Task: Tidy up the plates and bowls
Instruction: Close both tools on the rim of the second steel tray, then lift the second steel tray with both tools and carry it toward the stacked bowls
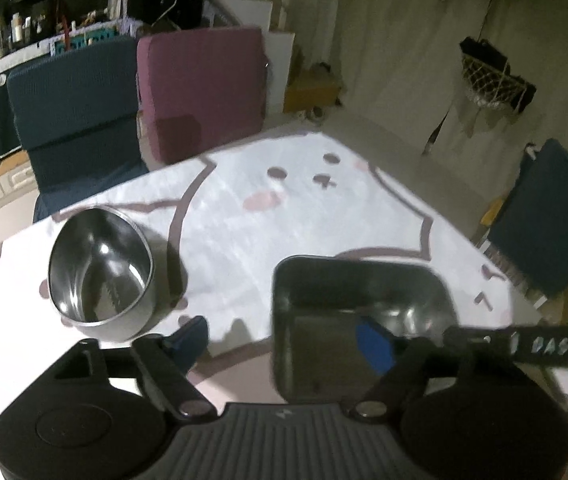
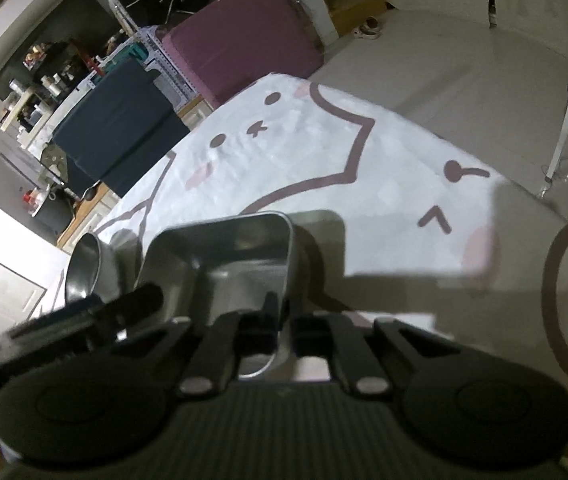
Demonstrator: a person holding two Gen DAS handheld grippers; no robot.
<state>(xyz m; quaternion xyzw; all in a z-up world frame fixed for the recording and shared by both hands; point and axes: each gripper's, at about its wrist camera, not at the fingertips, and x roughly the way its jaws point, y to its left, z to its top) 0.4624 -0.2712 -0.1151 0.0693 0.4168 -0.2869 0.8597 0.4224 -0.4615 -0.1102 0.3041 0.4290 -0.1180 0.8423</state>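
our right gripper (image 2: 280,312) jaws clamp the square tray (image 2: 244,248) wall; left gripper (image 1: 284,344) jaws wide, straddling its near wall; round bowl (image 1: 100,272) beside on bench (image 1: 244,220).

Dim, blurred fisheye views with hard shadows and bowed edges.

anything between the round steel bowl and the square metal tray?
Nothing: only bare cat-print tablecloth separates round steel bowl from square metal tray, per left wrist view.
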